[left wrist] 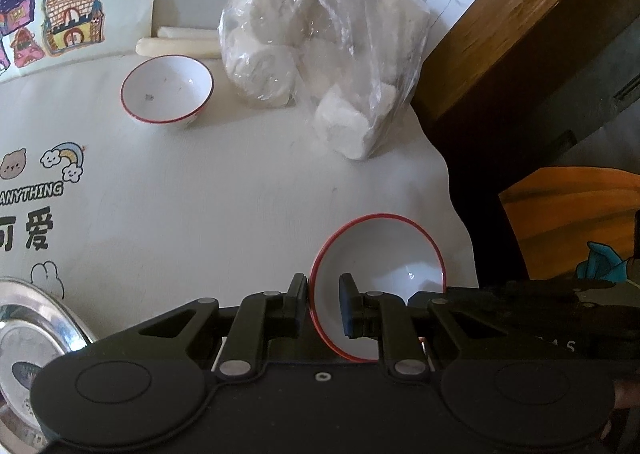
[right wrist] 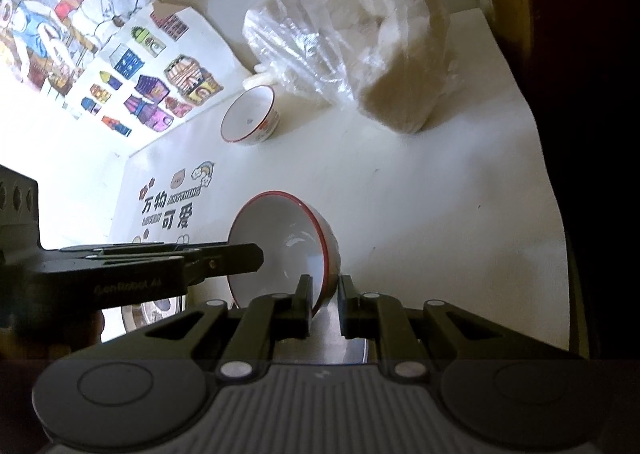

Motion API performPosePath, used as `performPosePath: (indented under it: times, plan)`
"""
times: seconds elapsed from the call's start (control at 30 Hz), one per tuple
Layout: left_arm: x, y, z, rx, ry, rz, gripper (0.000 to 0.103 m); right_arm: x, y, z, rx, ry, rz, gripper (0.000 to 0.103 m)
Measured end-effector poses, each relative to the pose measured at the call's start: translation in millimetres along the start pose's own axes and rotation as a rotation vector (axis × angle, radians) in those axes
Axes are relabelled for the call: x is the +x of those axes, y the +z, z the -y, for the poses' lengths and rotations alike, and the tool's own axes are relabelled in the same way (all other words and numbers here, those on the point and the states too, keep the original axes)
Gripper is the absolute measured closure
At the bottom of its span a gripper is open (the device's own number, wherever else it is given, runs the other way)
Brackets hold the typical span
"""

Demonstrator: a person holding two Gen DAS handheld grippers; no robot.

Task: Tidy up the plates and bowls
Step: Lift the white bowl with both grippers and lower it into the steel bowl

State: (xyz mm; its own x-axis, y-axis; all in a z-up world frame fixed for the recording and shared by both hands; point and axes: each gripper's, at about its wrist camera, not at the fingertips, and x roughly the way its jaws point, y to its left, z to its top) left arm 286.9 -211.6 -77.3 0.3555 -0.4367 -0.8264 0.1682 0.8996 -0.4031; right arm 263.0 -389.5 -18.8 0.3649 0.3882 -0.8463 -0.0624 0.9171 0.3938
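With both my left gripper (left wrist: 324,304) and right gripper (right wrist: 325,304) clamped on opposite rims of the red-edged bowl (right wrist: 288,242), tilted above the table (left wrist: 208,189), its glazed ceramic looks slippery and breakable; a second bowl (left wrist: 167,89) waits at eleven o'clock.

Near bowl (left wrist: 380,278) at bench (left wrist: 240,193) edge, rim clamped between left hand-held gripper (left wrist: 324,306) and right hand-held gripper (right wrist: 324,304) on opposite sides. Far bowl (left wrist: 167,89) beyond, upright on bench. Bag of buns (left wrist: 320,65) right of far bowl. Metal plate (left wrist: 36,338) left of near bowl.
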Motion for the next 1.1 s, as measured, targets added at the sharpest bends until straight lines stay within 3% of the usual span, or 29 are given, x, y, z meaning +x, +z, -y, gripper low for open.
performPosePath:
  times: [1.1]
  plan:
    - [4,-18,-6,0.003,-0.004,-0.103,0.085,8,-16,-1,-0.027,0.013,-0.118,0.088]
